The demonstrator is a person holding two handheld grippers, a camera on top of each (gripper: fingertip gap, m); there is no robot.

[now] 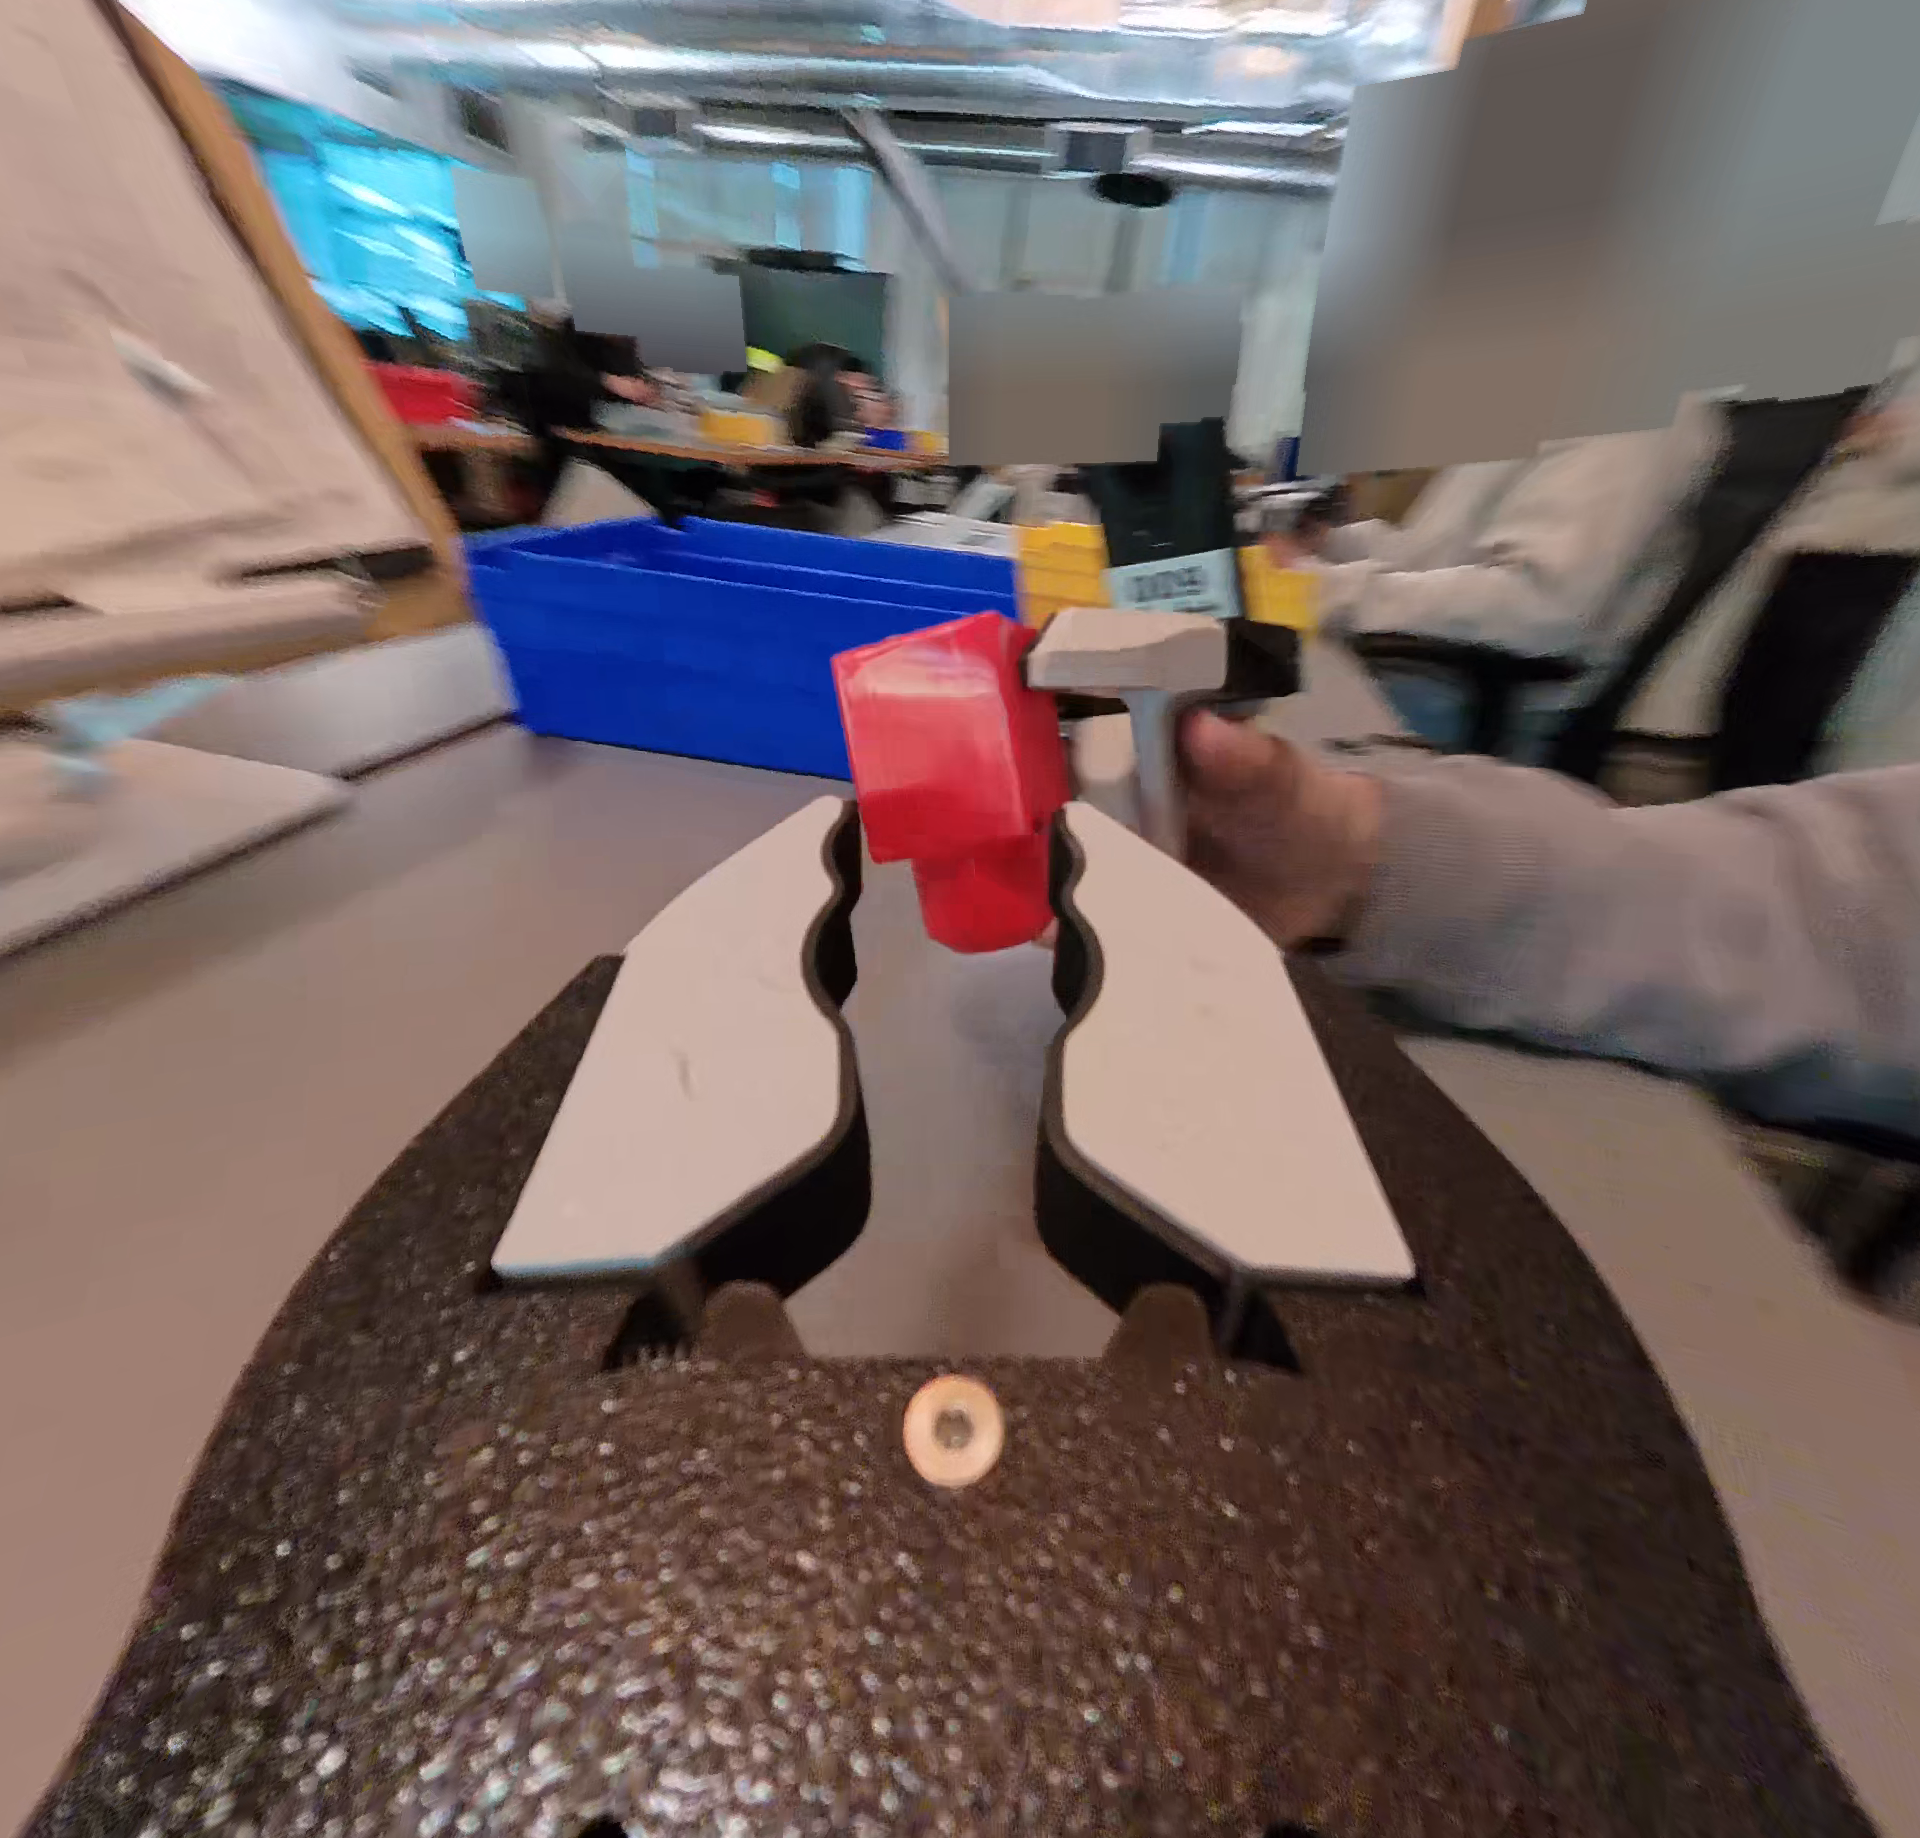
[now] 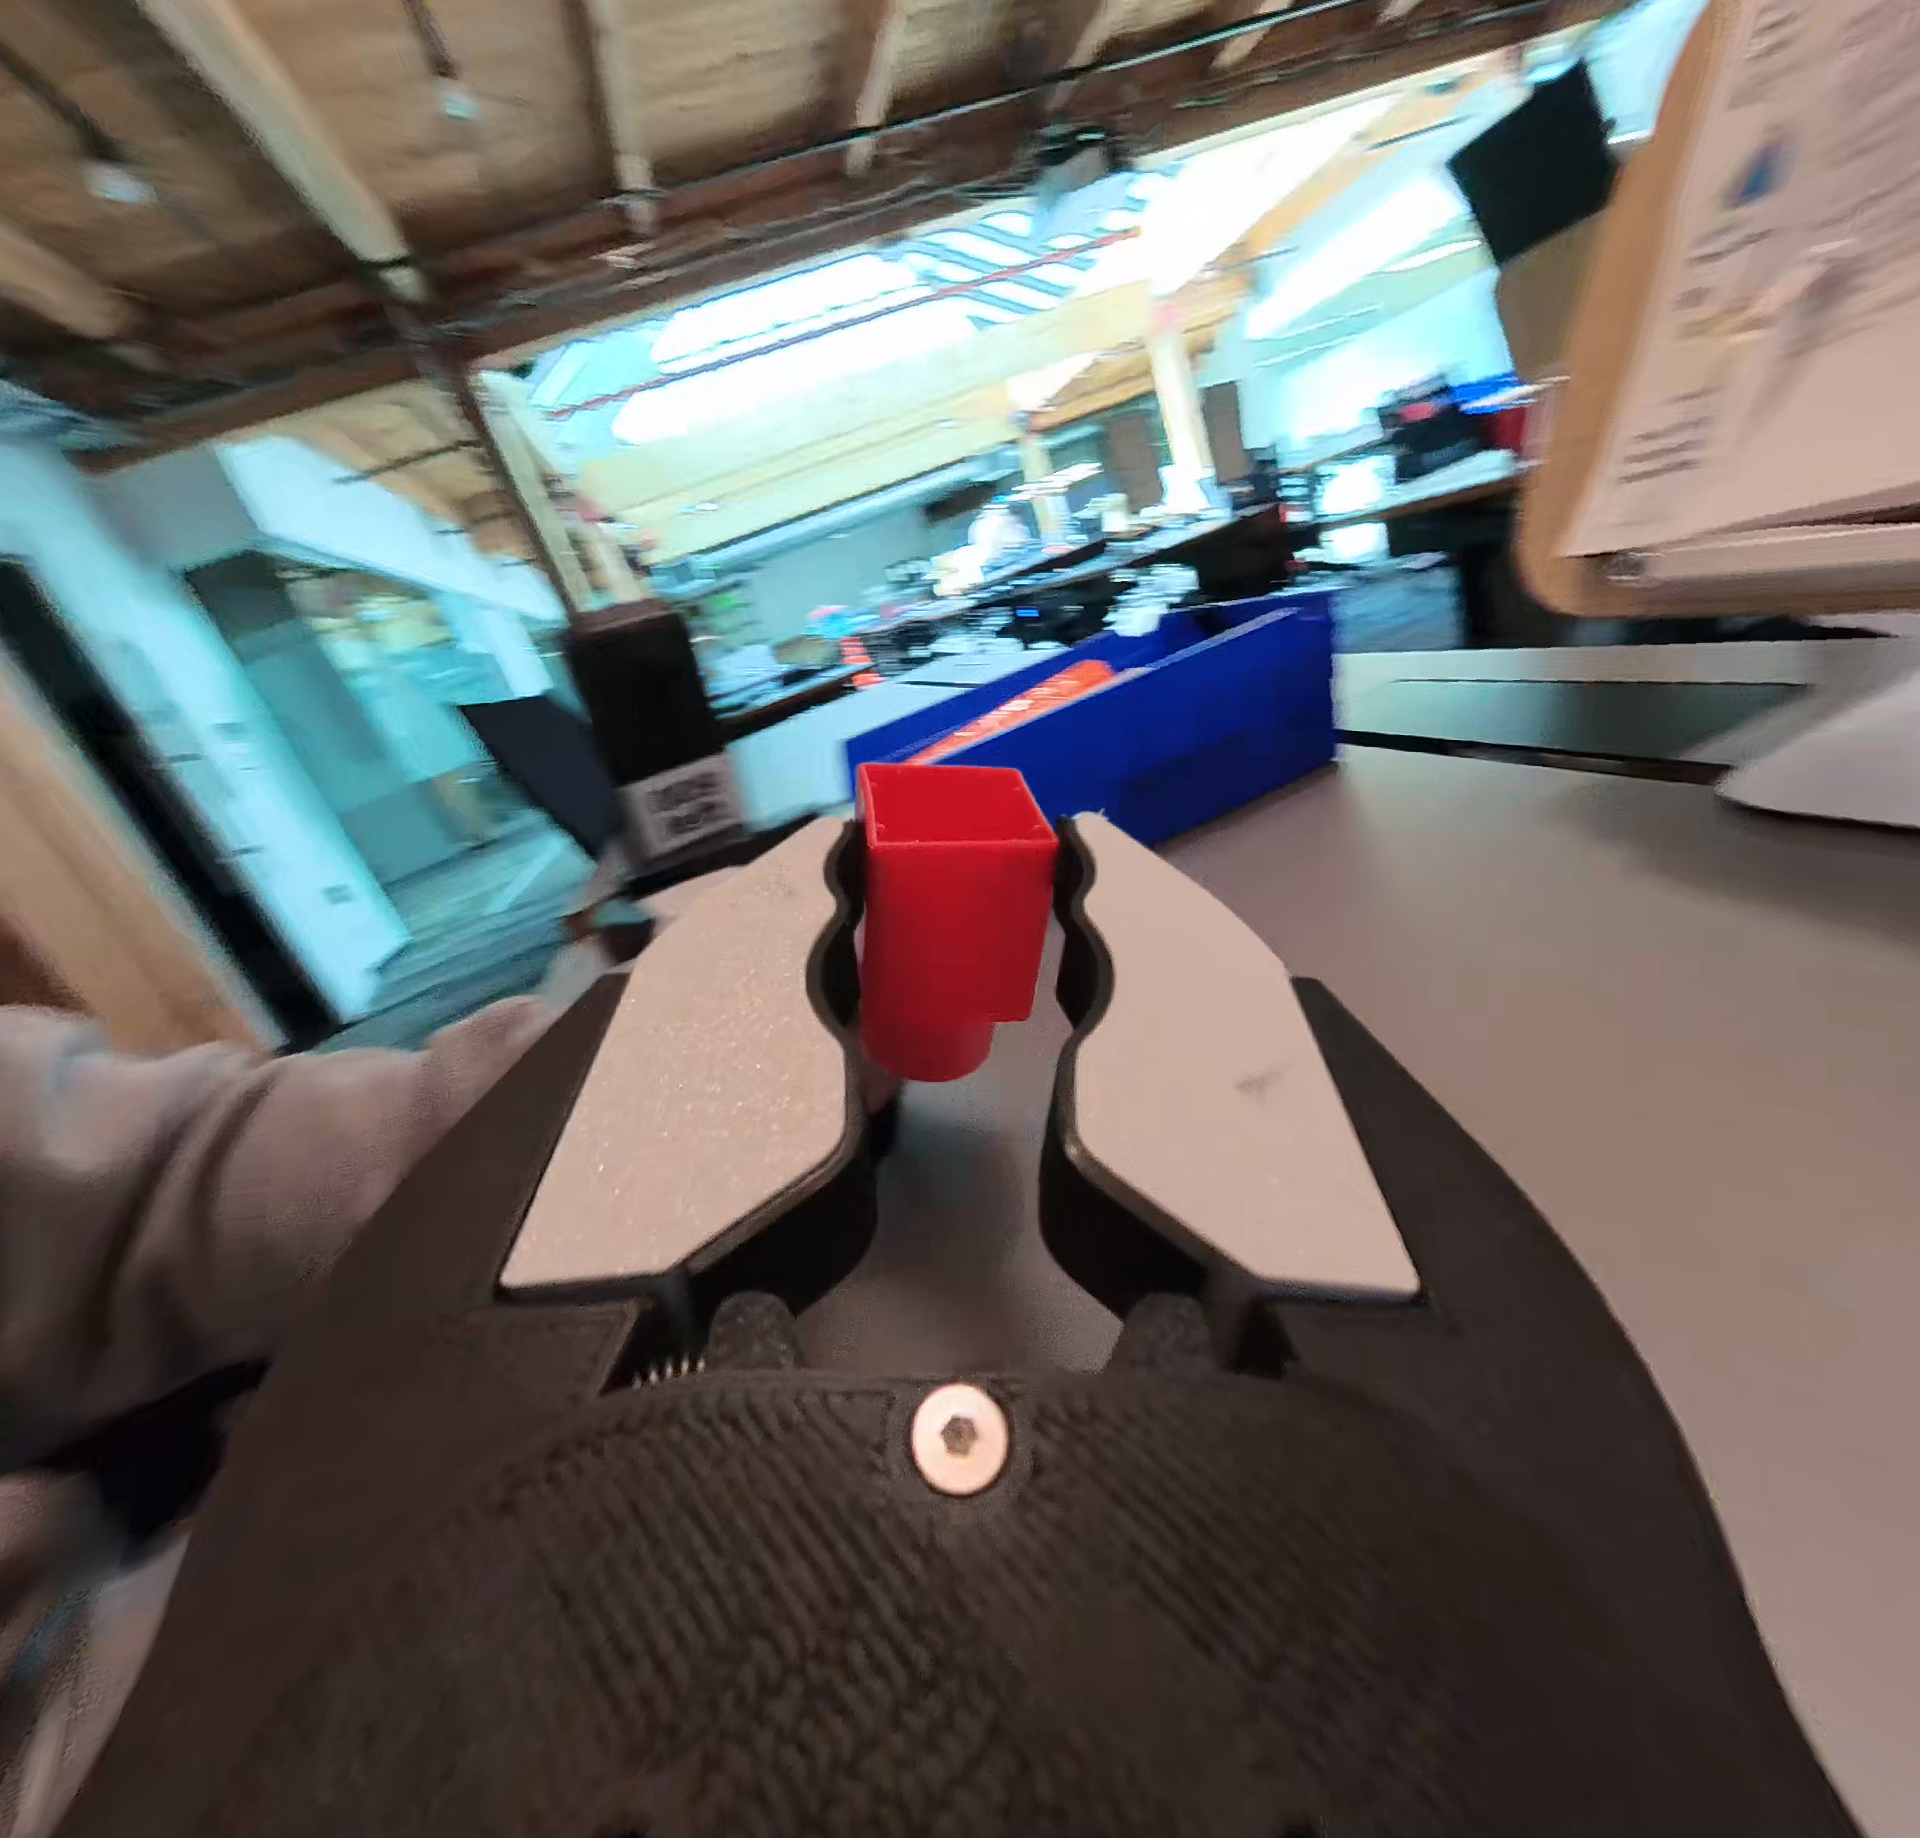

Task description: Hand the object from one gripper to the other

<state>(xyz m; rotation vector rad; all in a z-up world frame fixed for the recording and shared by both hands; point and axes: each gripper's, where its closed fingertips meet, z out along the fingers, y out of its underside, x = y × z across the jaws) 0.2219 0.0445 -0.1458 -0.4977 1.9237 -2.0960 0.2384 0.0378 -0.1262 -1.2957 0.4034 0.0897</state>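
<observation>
The small red plastic block with a square open top [image 2: 951, 915] sits between both tongs, above the grey worktop [image 2: 1558, 957]. The right tongs [image 2: 956, 853] pinch it. The left tongs [image 1: 951, 832] are around its lower part at 12 o'clock, maybe gripping too; blur hides that. The handover is midway: next, one pair must let go.

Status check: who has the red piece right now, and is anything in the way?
Red piece between right tongs, touching both. Left tongs around it; contact unclear. Held above table. Nothing blocking.

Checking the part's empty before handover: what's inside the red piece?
The right wrist view looks onto the red piece's open square top: thin walls and red interior show, nothing visible inside. Its depths stay hidden.
</observation>
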